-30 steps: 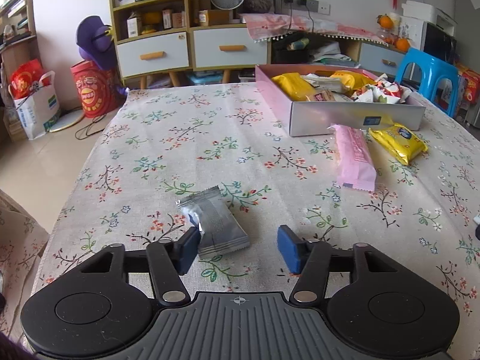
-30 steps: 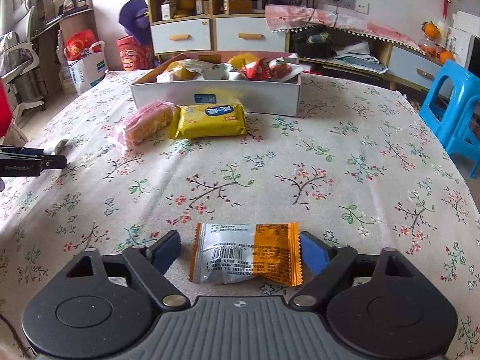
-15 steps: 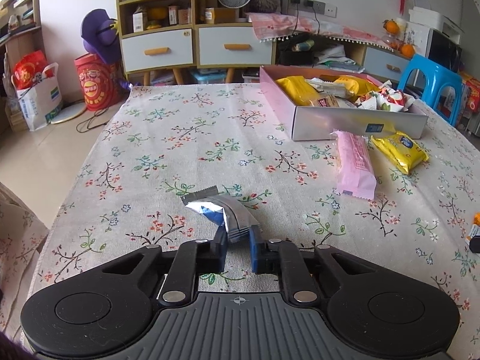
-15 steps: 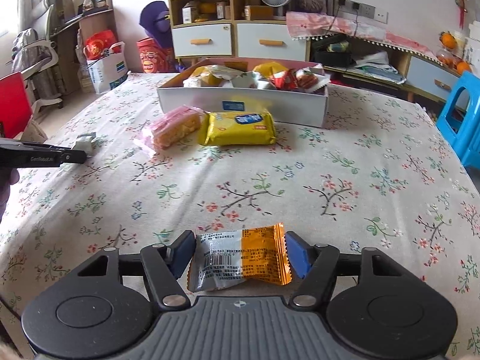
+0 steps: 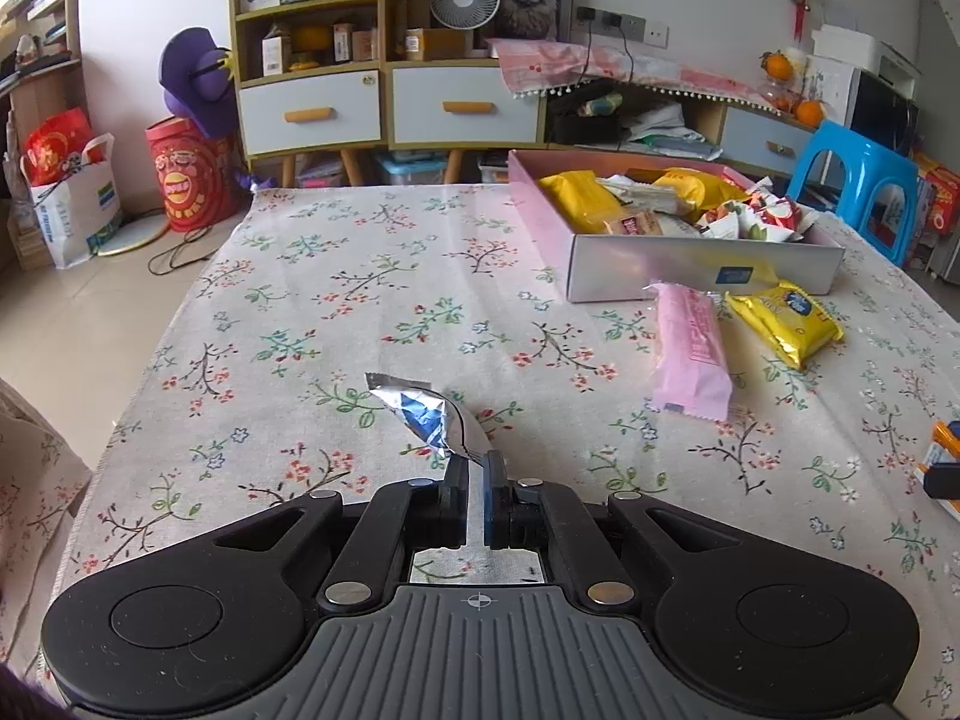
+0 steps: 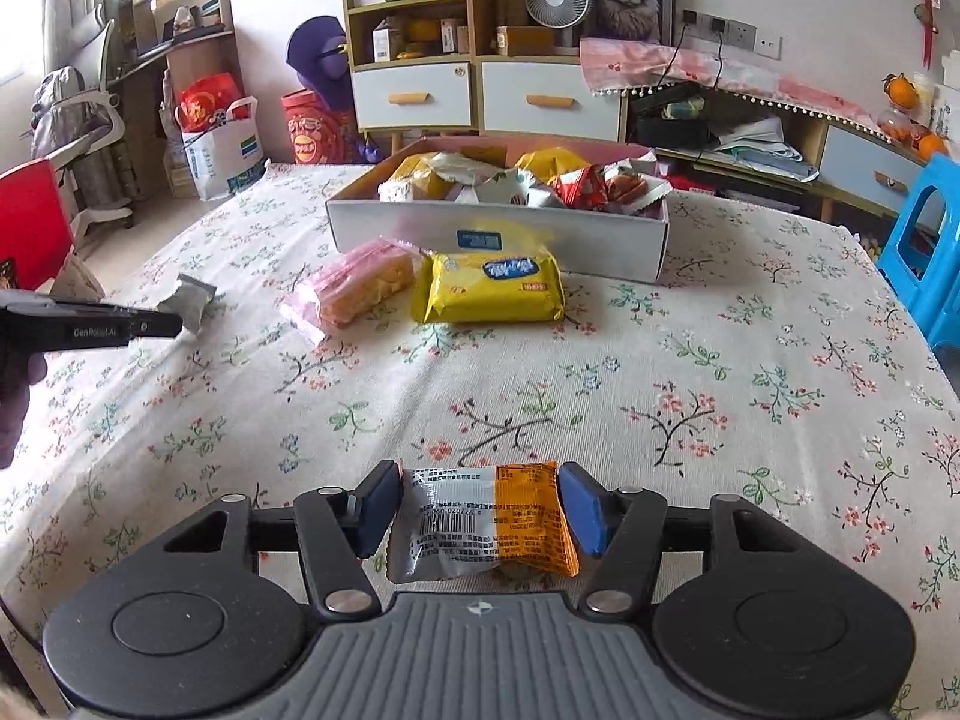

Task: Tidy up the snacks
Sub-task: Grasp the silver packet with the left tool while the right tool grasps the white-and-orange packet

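A crumpled silver snack packet (image 5: 420,414) sticks up from my left gripper (image 5: 477,468), which is shut on its near end. The right wrist view shows the same packet (image 6: 192,300) at the tip of the left gripper (image 6: 171,324), far left. My right gripper (image 6: 480,495) is shut on an orange-and-silver packet (image 6: 480,525), its blue pads pressing both short ends just above the floral tablecloth. An open cardboard box (image 6: 498,240) holding several snacks stands at the back of the table. A pink packet (image 6: 360,288) and a yellow packet (image 6: 492,288) lie in front of it.
The box (image 5: 690,267), pink packet (image 5: 690,354) and yellow packet (image 5: 786,324) sit to the right in the left wrist view. A blue plastic stool (image 6: 924,252) stands beside the table's right edge. A cabinet with drawers (image 6: 480,96) lines the far wall.
The left jaws closed on the silver packet and crumpled it upright. The right jaws closed in until their pads pressed the ends of the orange-and-silver packet.
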`<act>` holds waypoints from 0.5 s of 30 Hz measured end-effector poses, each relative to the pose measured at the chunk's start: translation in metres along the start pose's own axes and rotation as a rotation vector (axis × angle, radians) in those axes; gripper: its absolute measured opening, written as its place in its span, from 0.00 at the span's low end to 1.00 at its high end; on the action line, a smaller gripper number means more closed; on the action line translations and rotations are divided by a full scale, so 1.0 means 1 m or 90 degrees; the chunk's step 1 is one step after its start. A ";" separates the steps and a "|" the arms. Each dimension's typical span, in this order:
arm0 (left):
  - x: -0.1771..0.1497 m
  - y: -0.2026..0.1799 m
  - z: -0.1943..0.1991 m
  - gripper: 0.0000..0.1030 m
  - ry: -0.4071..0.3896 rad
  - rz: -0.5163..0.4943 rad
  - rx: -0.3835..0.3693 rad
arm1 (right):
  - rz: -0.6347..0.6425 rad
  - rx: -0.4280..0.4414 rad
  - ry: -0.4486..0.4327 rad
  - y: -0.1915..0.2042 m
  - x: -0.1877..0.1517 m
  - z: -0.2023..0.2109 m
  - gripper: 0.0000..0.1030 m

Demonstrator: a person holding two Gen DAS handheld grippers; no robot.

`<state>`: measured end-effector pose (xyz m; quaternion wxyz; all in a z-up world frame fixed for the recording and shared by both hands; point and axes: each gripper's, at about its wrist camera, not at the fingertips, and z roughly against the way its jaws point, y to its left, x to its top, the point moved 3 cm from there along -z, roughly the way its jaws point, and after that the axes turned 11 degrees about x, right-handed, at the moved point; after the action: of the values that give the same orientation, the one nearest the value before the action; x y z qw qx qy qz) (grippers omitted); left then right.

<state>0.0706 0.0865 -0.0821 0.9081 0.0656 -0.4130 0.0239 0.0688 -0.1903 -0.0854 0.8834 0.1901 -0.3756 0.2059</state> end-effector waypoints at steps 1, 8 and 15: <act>0.000 0.000 0.000 0.02 0.003 0.000 -0.002 | -0.001 0.000 -0.003 0.000 0.001 0.000 0.47; -0.004 -0.002 -0.008 0.26 0.029 0.013 -0.007 | -0.002 0.001 -0.006 0.001 0.005 -0.001 0.47; 0.005 -0.006 -0.020 0.66 0.036 0.045 0.029 | 0.003 0.004 0.002 0.005 0.009 -0.008 0.47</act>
<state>0.0894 0.0837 -0.0920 0.9164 0.0706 -0.3883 0.0675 0.0768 -0.1798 -0.0828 0.8827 0.1915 -0.3744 0.2096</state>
